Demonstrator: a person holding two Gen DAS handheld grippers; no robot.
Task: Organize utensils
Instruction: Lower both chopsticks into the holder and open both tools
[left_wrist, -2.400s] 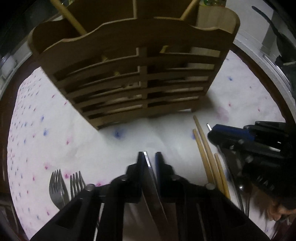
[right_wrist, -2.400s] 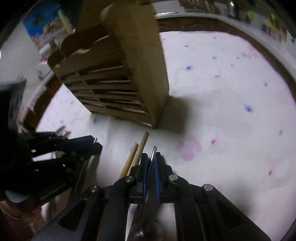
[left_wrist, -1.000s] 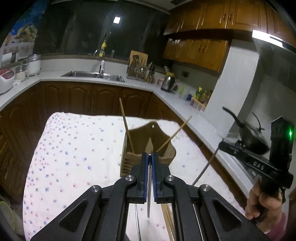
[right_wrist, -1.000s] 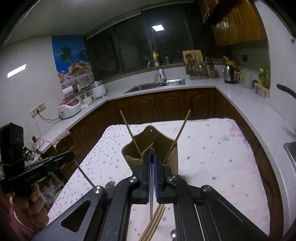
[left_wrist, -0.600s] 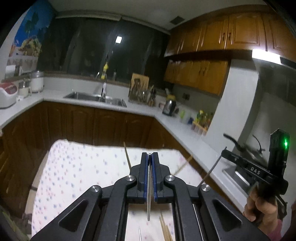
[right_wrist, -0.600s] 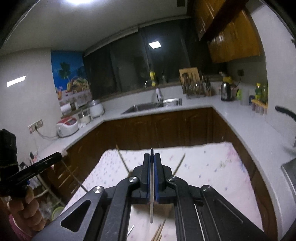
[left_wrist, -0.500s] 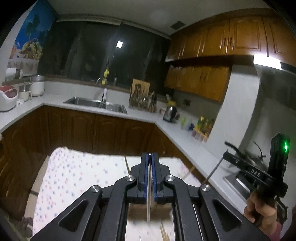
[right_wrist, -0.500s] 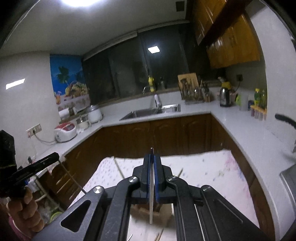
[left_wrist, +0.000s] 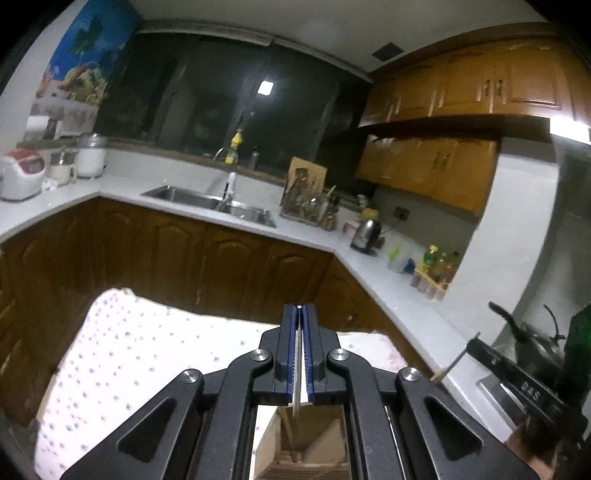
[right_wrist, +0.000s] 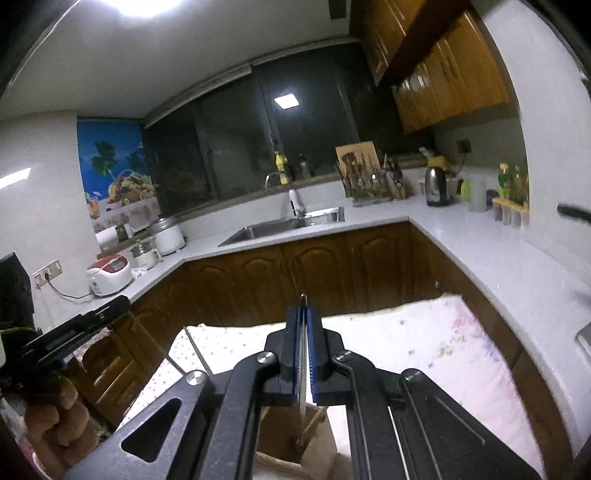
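- Left wrist view: the left gripper (left_wrist: 300, 354) was clenched on a thin metal utensil (left_wrist: 296, 373) whose lower end hung over the wooden holder (left_wrist: 306, 454) on the dotted cloth (left_wrist: 140, 354).
- Right wrist view: the right gripper (right_wrist: 303, 354) was clenched on another slim utensil (right_wrist: 303, 369), its end above the same holder (right_wrist: 295, 443) near the surface's front edge.

Two tools (left_wrist: 300, 314), one wooden holder (right_wrist: 280, 435)
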